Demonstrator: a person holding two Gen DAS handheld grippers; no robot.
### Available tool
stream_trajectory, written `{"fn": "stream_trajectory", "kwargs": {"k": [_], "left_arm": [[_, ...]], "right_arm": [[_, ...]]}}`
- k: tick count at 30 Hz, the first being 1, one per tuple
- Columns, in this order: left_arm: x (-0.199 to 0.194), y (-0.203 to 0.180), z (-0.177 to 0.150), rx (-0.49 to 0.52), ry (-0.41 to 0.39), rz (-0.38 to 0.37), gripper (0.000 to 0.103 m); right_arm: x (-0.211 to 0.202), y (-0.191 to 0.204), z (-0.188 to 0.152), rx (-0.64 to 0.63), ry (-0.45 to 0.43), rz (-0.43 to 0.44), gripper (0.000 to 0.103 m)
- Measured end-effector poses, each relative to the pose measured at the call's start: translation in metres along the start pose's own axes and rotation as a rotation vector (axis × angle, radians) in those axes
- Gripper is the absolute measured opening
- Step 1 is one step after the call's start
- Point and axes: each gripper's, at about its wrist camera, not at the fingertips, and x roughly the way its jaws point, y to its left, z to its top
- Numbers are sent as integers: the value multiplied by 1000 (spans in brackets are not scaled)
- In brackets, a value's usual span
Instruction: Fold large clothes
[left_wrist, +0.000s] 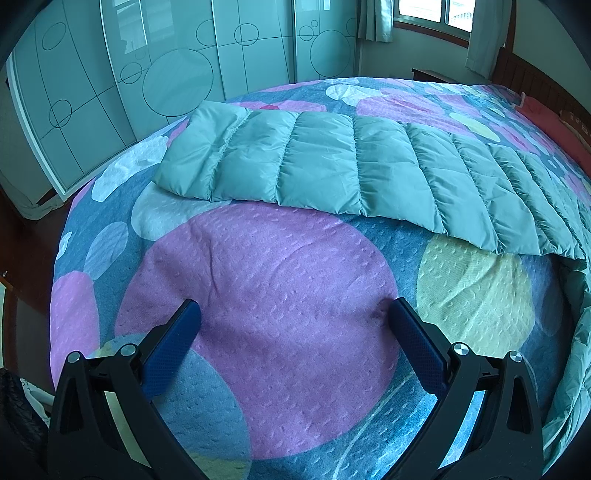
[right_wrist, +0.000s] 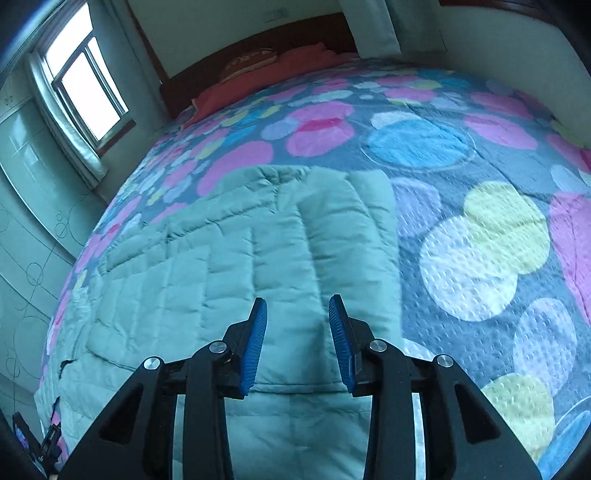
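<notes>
A pale green quilted down jacket lies spread on the bed. In the left wrist view one long padded sleeve (left_wrist: 351, 166) stretches across the bedspread from upper left to the right edge. My left gripper (left_wrist: 293, 314) is open and empty over a bare pink circle of the bedspread, short of the sleeve. In the right wrist view the jacket (right_wrist: 229, 258) fills the lower left, with a sleeve folded over its body. My right gripper (right_wrist: 297, 306) is open and empty just above the jacket.
The bed carries a blue bedspread (right_wrist: 461, 147) with pink, yellow and white circles. Sliding wardrobe doors (left_wrist: 166, 66) stand beyond the bed's far edge. A wooden headboard (right_wrist: 251, 55), a red pillow (right_wrist: 266, 77) and a window (right_wrist: 85, 85) lie at the head.
</notes>
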Motion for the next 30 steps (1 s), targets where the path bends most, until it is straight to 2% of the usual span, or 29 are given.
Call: {"fn": "stream_trajectory", "kwargs": {"k": [2,6,8,10,14,16,19,23,25,26,28,30], "left_arm": [[0,0,0,1,0,1,101],[0,0,1,-1,-1,-1,101],[0,0,0,1,-1,1,101],[1,0,1,1,-1,2,101],[0,0,0,-1,-1,-1,101],[0,0,0,-1,-1,-1,101],[0,0,0,0,-1,-1,101],[0,-1,1,-1,-3,0,101],[1,-1,1,1,-3,1,101],[0,-1,0,-2,-2,-2,101],[0,-1,0,-1,-3,-1,101],[1,-1,1,-1,-2,-1,101]], "right_arm": [[20,-8,-10,1,68,17,36],[17,-6,-7,-22,72,22,36],[7,-6,7,-12,28,41,36],[2,-5,25,-14,-22,21,36],[18,-9,55,-14,-63,-1,36],[37,-14,62,-14,-47,-30,36],[72,-22,60,-1,64,-49,36],[61,-13,64,-12,29,-72,36],[57,-5,67,-23,5,-74,43],[59,-1,67,-33,3,-83,51],[72,6,66,-58,22,-102,55],[89,13,61,-112,47,-136,65]]}}
